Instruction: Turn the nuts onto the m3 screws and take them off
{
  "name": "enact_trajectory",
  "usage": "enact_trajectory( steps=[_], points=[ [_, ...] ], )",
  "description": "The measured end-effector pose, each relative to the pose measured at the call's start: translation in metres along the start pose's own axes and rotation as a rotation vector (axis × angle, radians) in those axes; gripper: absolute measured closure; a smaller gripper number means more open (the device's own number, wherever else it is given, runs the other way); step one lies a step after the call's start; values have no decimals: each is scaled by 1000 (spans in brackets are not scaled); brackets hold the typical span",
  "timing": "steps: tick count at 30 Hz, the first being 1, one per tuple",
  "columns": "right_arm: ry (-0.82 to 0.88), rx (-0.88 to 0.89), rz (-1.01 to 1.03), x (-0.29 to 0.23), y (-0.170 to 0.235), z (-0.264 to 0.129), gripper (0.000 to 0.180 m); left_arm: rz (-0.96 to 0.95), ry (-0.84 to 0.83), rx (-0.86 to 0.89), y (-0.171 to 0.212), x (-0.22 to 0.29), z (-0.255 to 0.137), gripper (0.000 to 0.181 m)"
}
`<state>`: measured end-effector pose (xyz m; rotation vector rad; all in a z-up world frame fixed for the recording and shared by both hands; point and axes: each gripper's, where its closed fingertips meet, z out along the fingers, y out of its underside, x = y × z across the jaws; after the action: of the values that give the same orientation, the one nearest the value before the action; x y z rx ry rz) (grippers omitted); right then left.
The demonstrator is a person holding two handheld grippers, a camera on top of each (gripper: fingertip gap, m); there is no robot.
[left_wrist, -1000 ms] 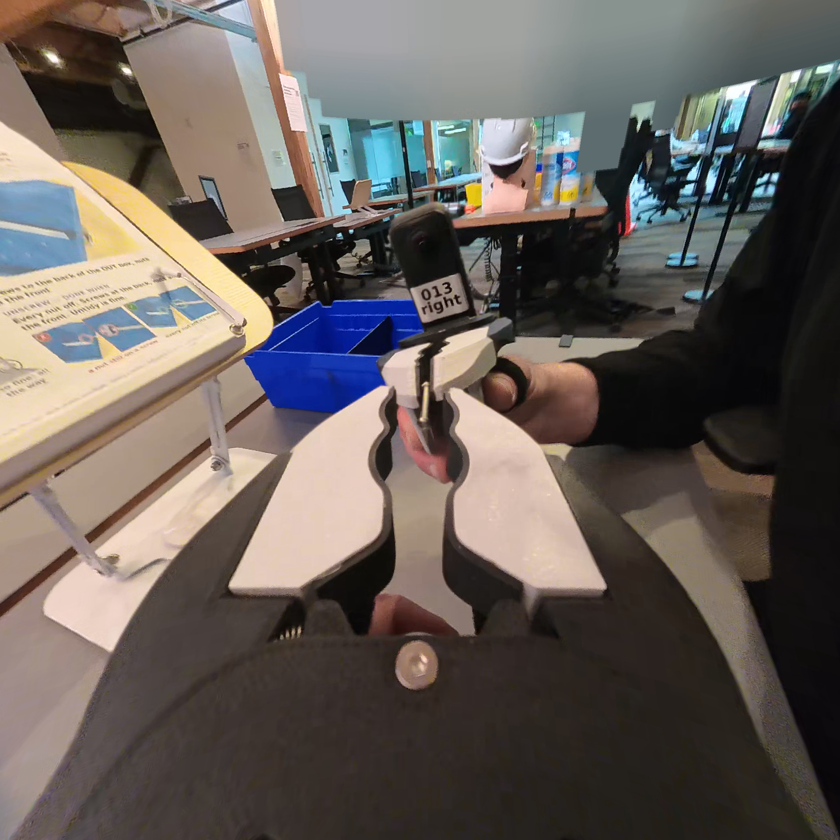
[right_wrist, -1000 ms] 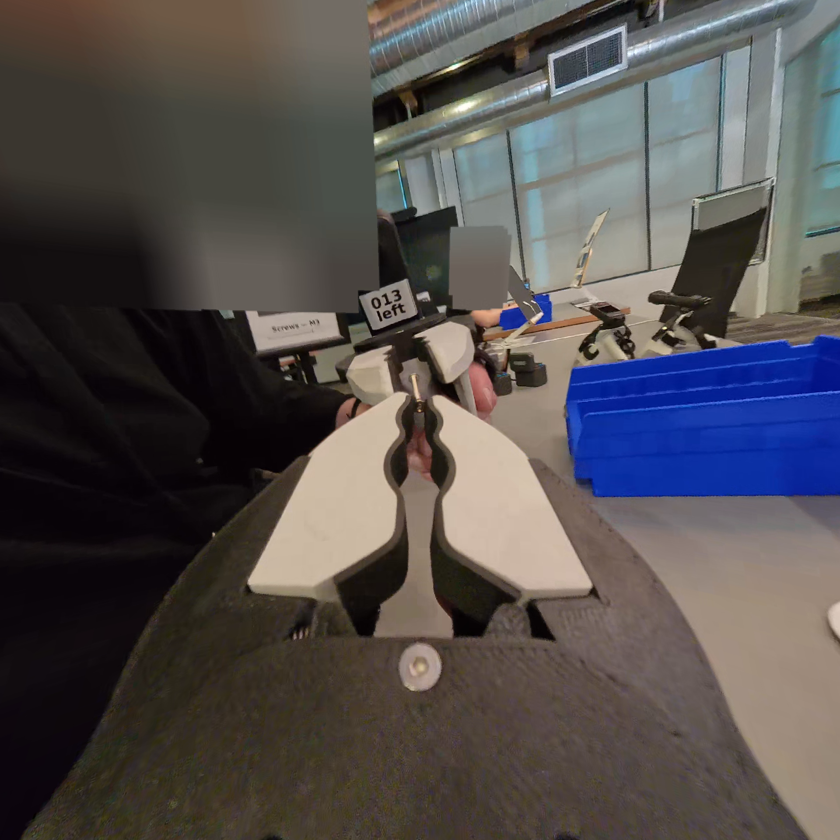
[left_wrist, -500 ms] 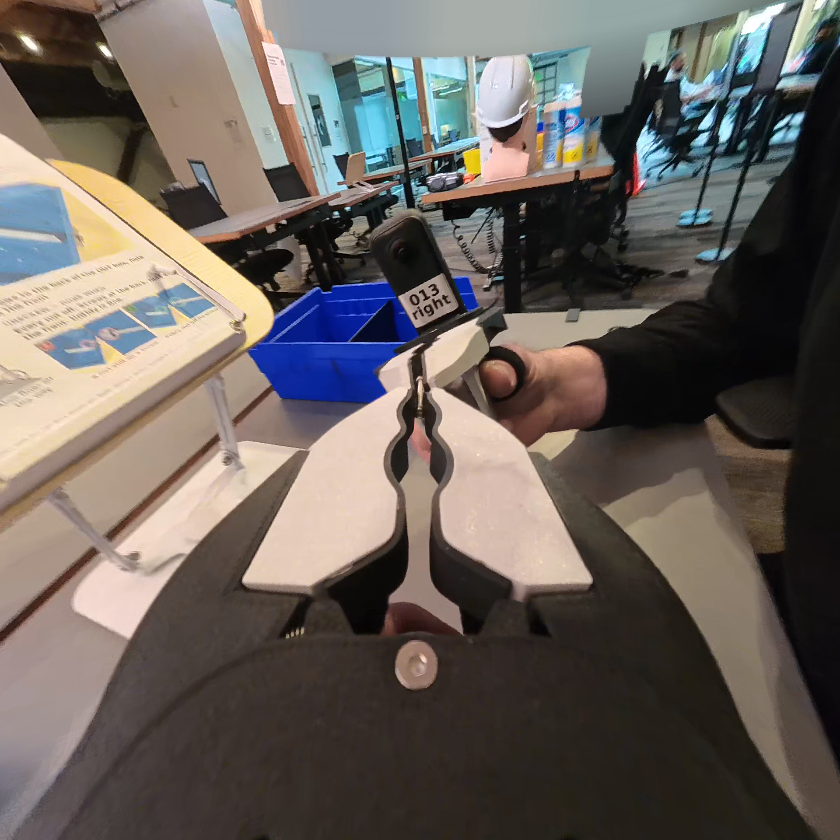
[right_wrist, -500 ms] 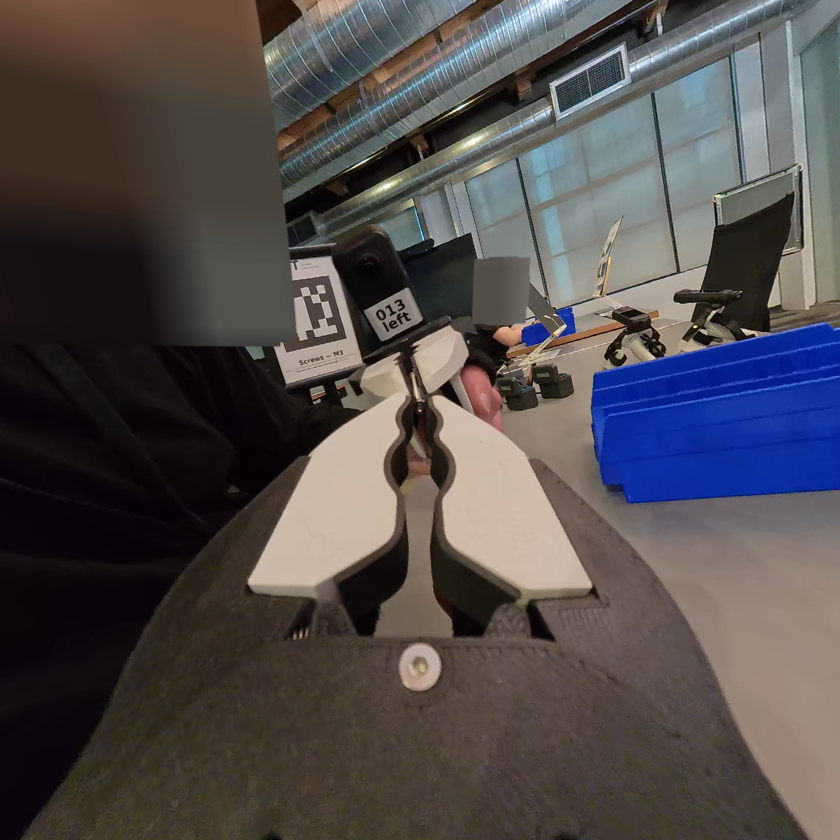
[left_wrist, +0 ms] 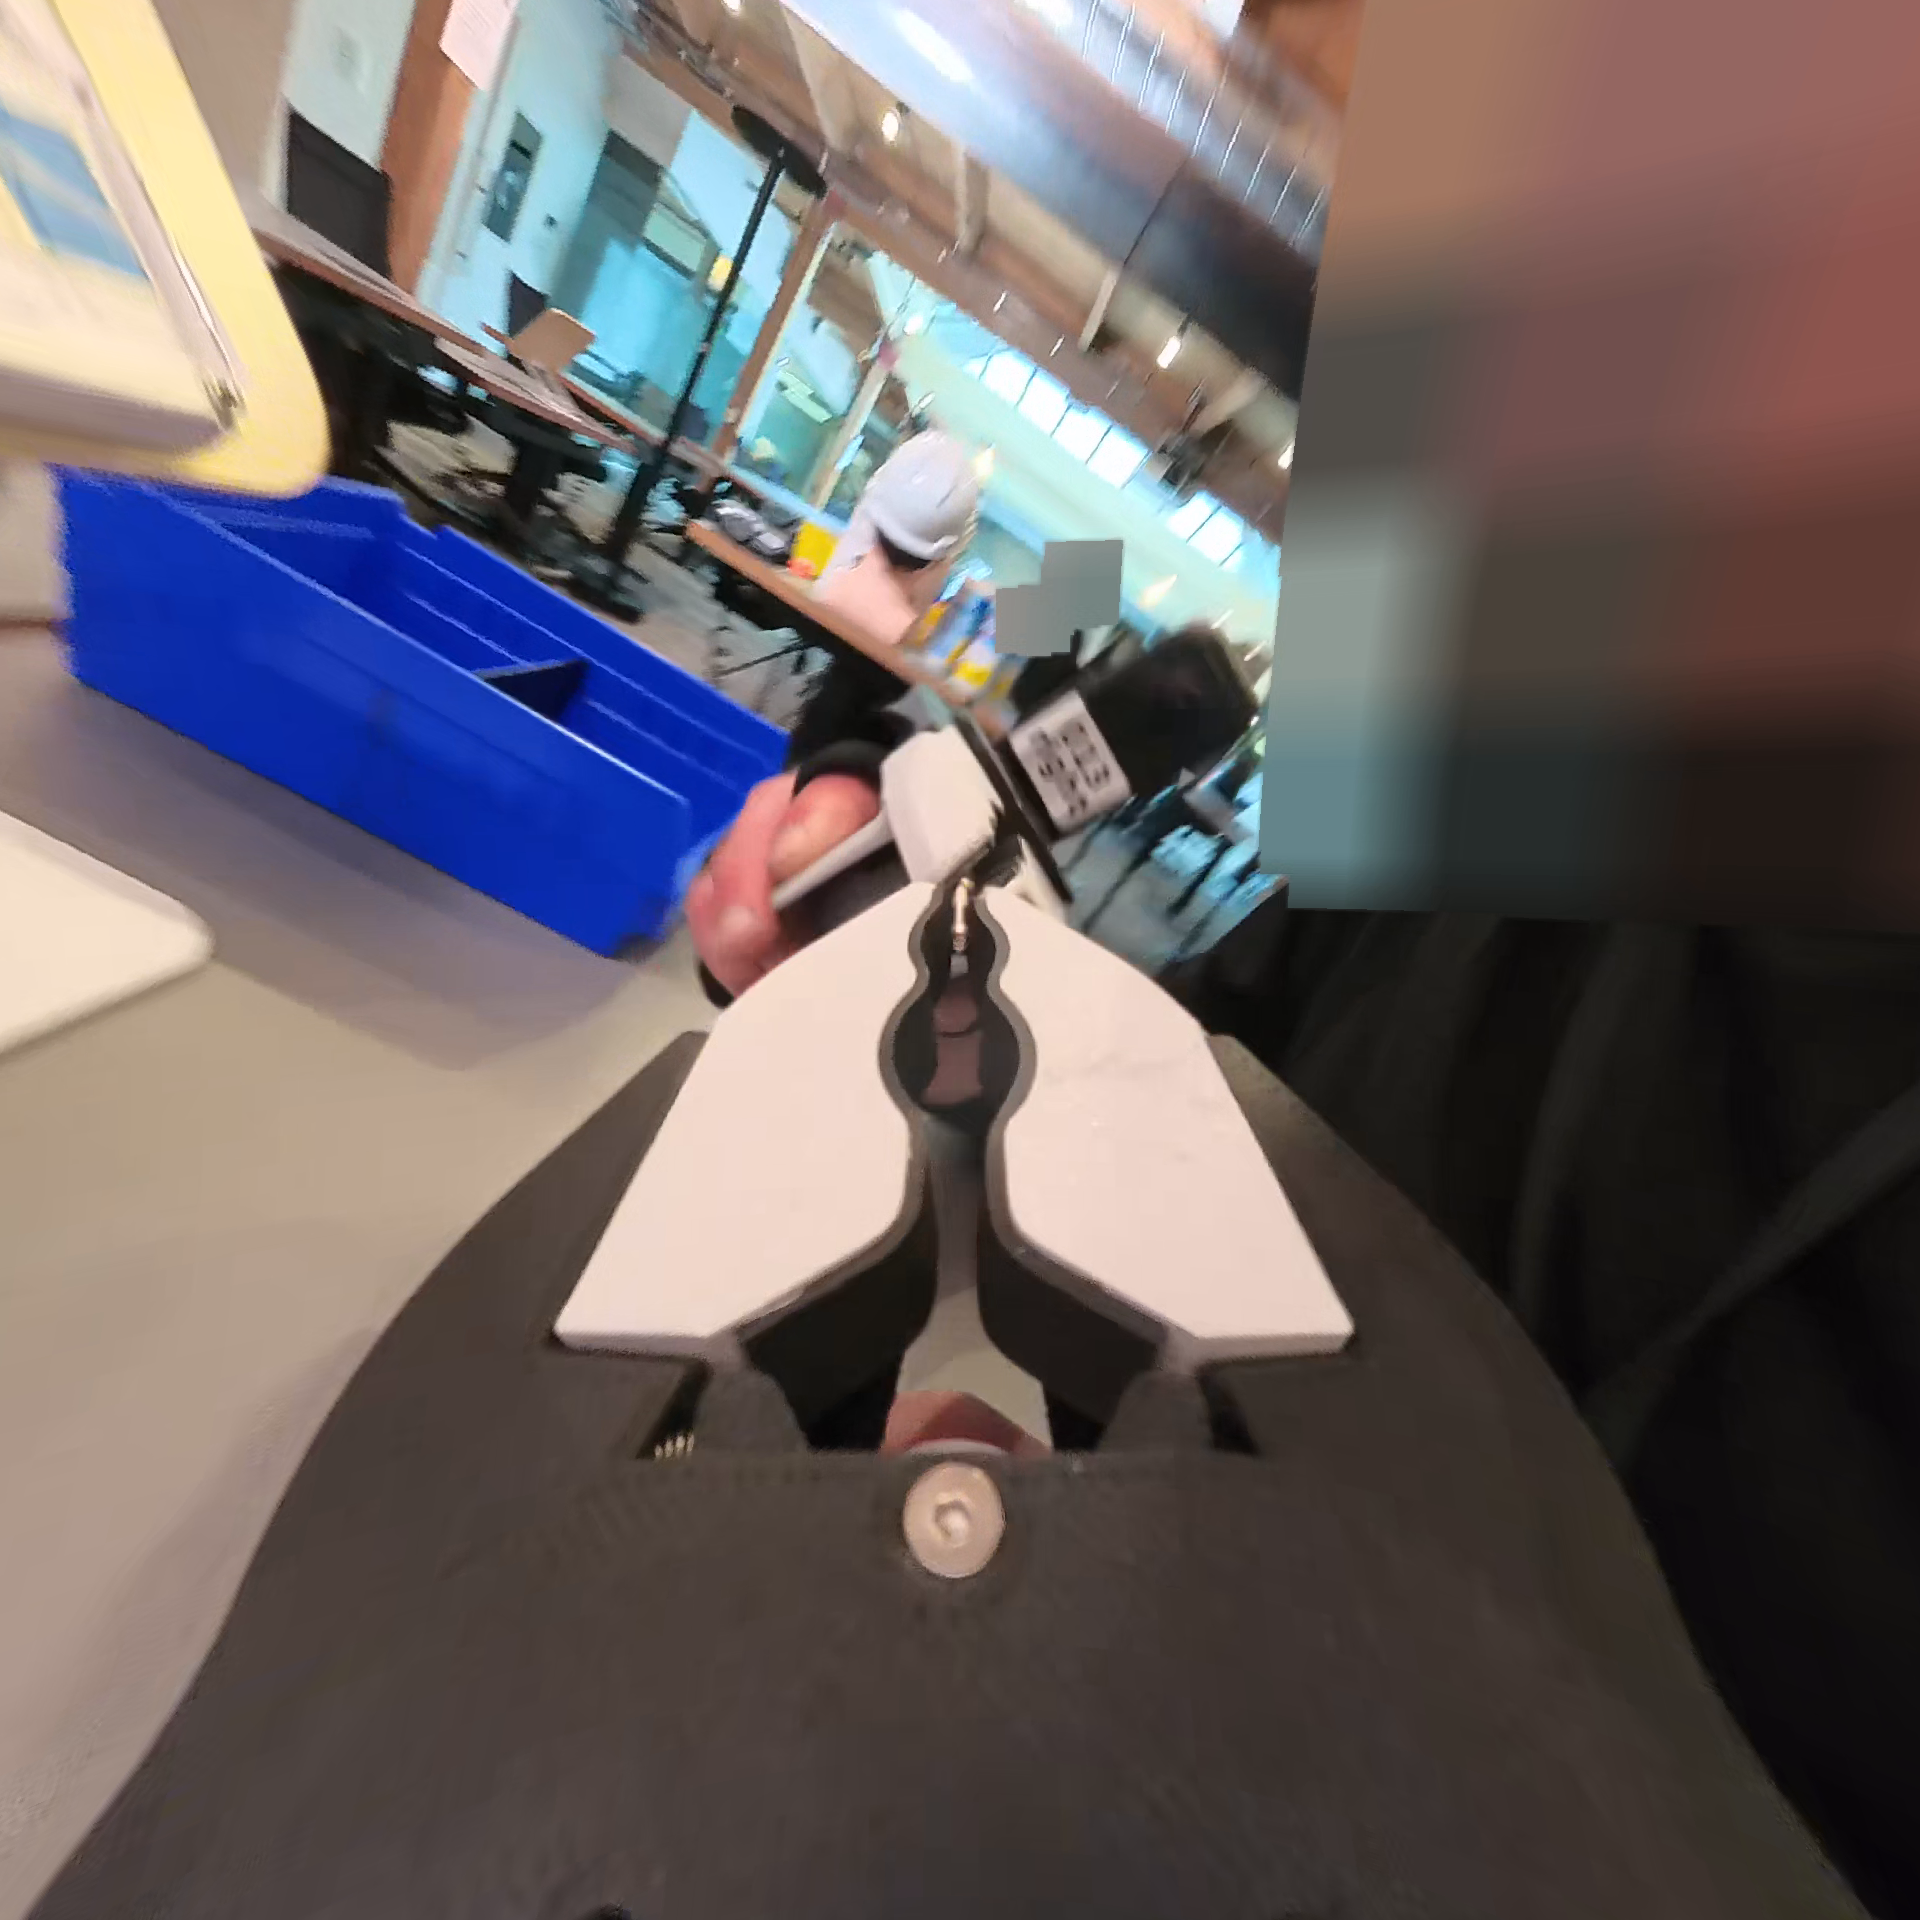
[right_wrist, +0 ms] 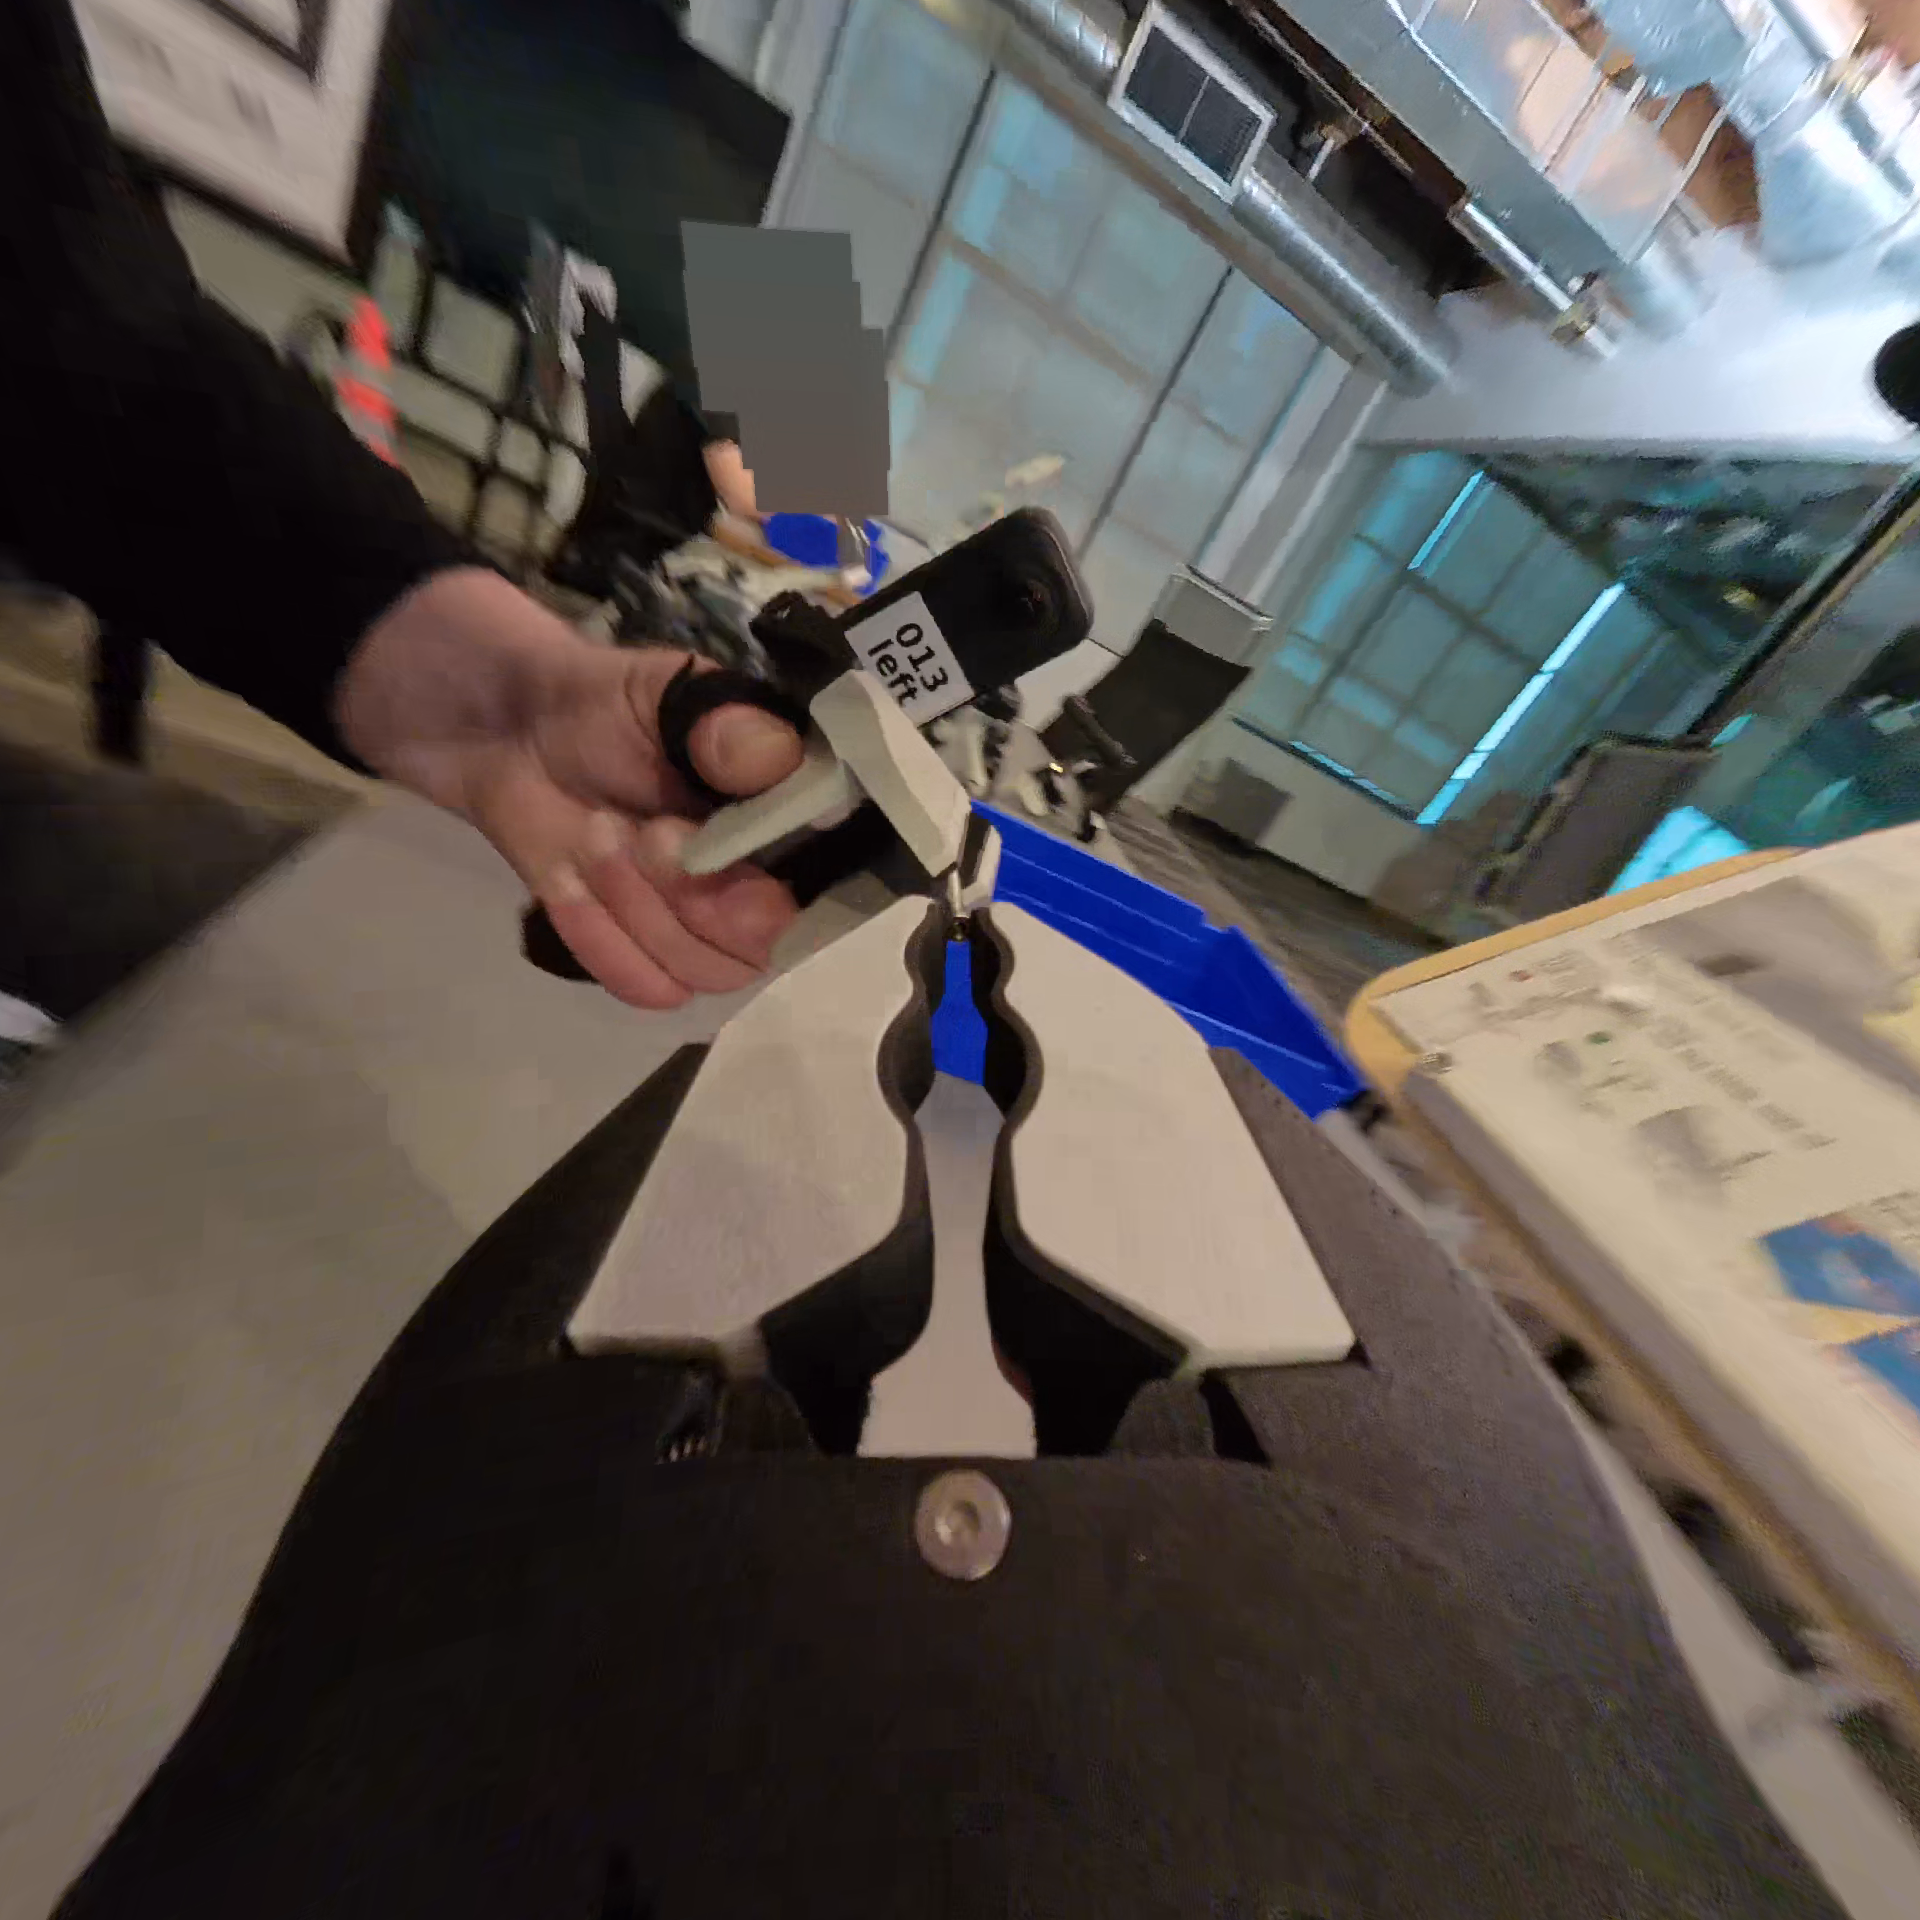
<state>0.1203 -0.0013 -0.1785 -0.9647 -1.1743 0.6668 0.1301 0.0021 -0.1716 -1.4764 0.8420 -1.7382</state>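
Left wrist view, centre frame: both our tongs (left_wrist: 961, 914) (right_wrist: 961, 914) pinched tip-to-tip on one screw (left_wrist: 964, 928) w/ nut; uneven twisting could drop it.

We count two white-fingered grippers, the left gripper (left_wrist: 961, 914) and the right gripper (right_wrist: 961, 914), one small metal screw (left_wrist: 964, 923) pinched between their tips, one blue divided bin (left_wrist: 395, 665), one instruction board (right_wrist: 1683, 1122), and two hands, left hand (right_wrist: 582, 769) and right hand (left_wrist: 769, 883).

Bin (left_wrist: 416, 686) on table (left_wrist: 208, 1143), beyond tong tips, stand (right_wrist: 1662, 1091) beside it
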Motion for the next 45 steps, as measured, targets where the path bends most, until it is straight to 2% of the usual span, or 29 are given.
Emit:
enact_trajectory(
  steps=[6,9,12,14,18,21,25,31,34,36,45],
  points=[
    [103,-172,-421,-4,5,-1,175,-225,97,92,7,-3,-1,179],
    [90,-207,-468,-7,9,-2,175,-249,97,96,14,-6,-1,179],
    [49,-153,-287,-8,10,-1,175,-205,74,95,14,-8,-2,178],
    [24,-101,-139,-5,9,-2,175,-128,31,71,16,-10,-1,167],
    [-56,-5,173,1,10,-5,175,94,-61,52,12,-11,-3,155],
    [-155,88,418,1,10,-7,175,335,-159,-34,17,-14,-2,157],
    [-249,178,665,3,13,-9,175,520,-252,-98,17,-20,1,156],
    [-330,247,855,2,15,-8,175,682,-306,-162,16,-24,2,161],
    [-351,254,917,2,19,-8,175,732,-318,-182,15,-23,2,169],
    [-363,260,939,2,19,-8,175,748,-313,-195,15,-23,3,177],
    [-370,258,963,2,21,-8,175,764,-310,-203,15,-22,0,178]
  ],
)
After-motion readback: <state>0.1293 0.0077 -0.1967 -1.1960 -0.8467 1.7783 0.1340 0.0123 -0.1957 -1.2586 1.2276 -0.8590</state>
